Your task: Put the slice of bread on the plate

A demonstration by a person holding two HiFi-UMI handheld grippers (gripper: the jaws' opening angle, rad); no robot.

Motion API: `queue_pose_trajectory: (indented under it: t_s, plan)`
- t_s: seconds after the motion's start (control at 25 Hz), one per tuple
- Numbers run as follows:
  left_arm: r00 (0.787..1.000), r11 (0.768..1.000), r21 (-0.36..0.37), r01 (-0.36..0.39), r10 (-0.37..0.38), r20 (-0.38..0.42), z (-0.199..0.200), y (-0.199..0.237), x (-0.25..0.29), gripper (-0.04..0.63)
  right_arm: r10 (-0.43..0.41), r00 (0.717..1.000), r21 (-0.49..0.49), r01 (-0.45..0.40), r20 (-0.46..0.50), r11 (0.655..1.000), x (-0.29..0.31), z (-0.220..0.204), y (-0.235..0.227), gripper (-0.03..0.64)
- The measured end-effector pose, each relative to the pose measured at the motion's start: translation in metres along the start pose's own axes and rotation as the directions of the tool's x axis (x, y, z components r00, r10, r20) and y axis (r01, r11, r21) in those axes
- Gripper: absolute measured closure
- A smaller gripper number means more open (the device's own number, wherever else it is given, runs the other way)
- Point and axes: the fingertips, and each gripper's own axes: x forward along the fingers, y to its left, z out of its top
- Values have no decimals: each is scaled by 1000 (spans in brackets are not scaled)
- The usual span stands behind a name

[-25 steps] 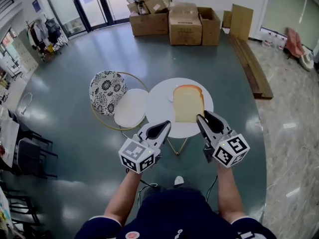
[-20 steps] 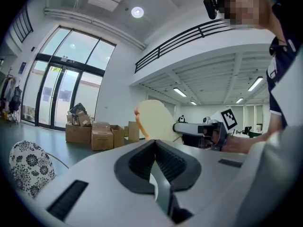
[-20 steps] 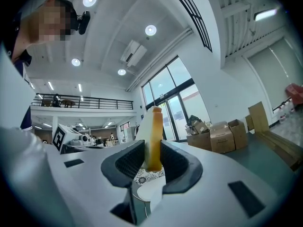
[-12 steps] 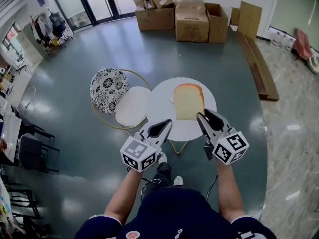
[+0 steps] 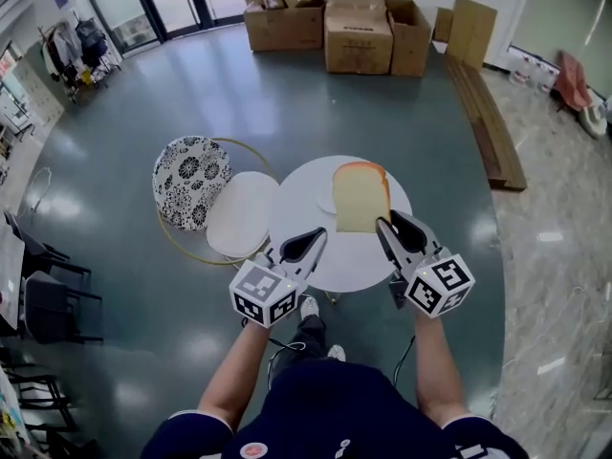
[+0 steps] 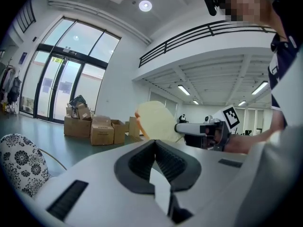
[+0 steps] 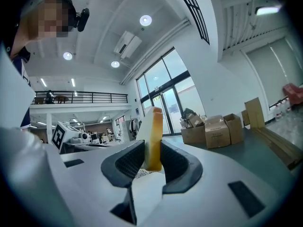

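Note:
A slice of bread with a brown crust stands upright above the round white table. My right gripper is shut on its lower edge; in the right gripper view the slice sits edge-on between the two jaws. My left gripper hovers beside it to the left, shut with nothing in it. From the left gripper view, the slice shows ahead with the right gripper on it. A pale round shape, perhaps the plate, lies on the table, partly hidden behind the bread.
A chair with a black-and-white flowered back and a white seat stands left of the table. Cardboard boxes are stacked far back. A wooden bench runs along the right. My shoe shows below the table's edge.
The right gripper keeps its hold on the bread. The table and chair have slid slightly left and nearer under the grippers as the person stepped forward.

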Motion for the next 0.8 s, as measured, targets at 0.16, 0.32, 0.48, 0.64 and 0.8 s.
queue_pose_trajectory:
  t_s: [0.16, 0.32, 0.48, 0.64, 0.8]
  plan:
    - [1000, 1000, -19, 14, -14, -19, -2, 36, 17, 588, -24, 999, 11, 24, -23, 1000, 32, -2, -16, 508]
    - [999, 999, -29, 32, -33, -28, -1, 68, 34, 589, -49, 998, 14, 50, -45, 999, 59, -2, -32, 508]
    - [998, 998, -32, 53, -54, -31, 3, 97, 46, 589, -75, 995, 13, 76, -58, 997, 83, -1, -43, 508]
    - [997, 997, -25, 72, -72, -40, 4, 118, 54, 589, -96, 993, 8, 97, -69, 995, 100, -1, -50, 508]
    - [995, 996, -23, 83, -85, -53, 8, 126, 72, 588, -98, 993, 5, 98, -62, 995, 110, 6, -64, 508]
